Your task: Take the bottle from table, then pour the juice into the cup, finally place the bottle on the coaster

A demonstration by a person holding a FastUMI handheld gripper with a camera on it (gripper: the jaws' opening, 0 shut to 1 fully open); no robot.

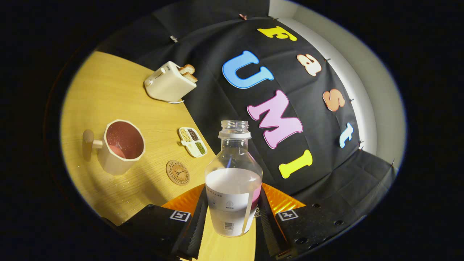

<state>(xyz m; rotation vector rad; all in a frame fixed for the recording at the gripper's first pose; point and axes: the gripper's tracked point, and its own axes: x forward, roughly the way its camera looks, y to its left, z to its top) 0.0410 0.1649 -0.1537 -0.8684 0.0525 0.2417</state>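
toaster holding toast, divided snack dish, wooden table

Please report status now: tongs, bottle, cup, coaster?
Tongs shut on bottle, cap off. Cup holds pink juice. Coaster bare, beside cup.

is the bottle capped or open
Open: the bottle, gripped by the hand-held gripper, has a bare threaded neck with no cap.

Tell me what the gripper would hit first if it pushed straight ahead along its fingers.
Nothing new soon: the gripper is already shut on the bottle. Straight beyond the bottle hangs the booth's black cloth wall, probably first, though depth is unclear. The cup and coaster lie off to the side.
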